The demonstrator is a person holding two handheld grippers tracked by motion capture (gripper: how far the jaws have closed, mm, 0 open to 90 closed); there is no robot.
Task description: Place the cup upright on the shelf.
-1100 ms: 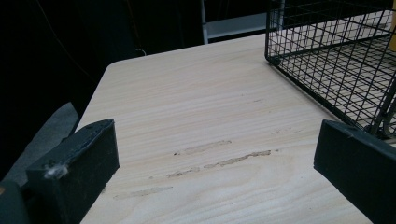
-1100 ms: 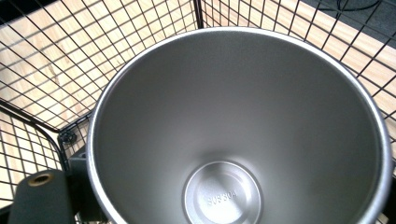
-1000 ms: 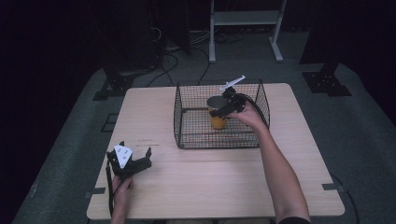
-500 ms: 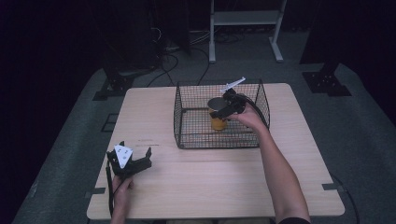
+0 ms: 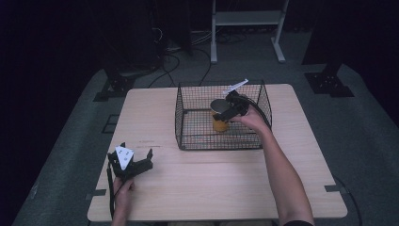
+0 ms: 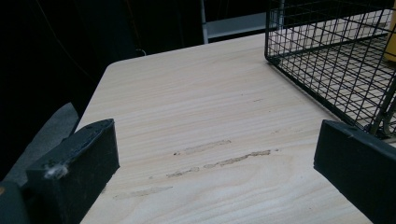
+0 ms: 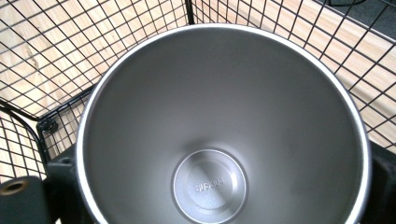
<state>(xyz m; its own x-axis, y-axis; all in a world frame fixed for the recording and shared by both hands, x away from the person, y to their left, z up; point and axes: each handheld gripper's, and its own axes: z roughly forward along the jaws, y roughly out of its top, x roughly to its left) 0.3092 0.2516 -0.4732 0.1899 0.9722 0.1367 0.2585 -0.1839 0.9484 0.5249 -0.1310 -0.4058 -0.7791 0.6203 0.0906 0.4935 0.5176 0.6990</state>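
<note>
Wire basket [image 5: 188, 123] on counter [image 5: 226, 179], far right-centre. Cup [image 5: 219, 117] inside basket, right hand-held gripper [image 5: 230, 107] at its rim, jaws either side. Left hand-held gripper [image 5: 129, 162] near counter's front-left corner, well apart from basket.

A steel cup [image 7: 224, 130] is seen from above, its bare inside open and an embossed disc at the bottom. The right tool's [image 7: 219, 196] black jaws flank its rim. Black wire basket [image 7: 42, 56] mesh surrounds it over the pale desk [image 7: 18, 18].
</note>
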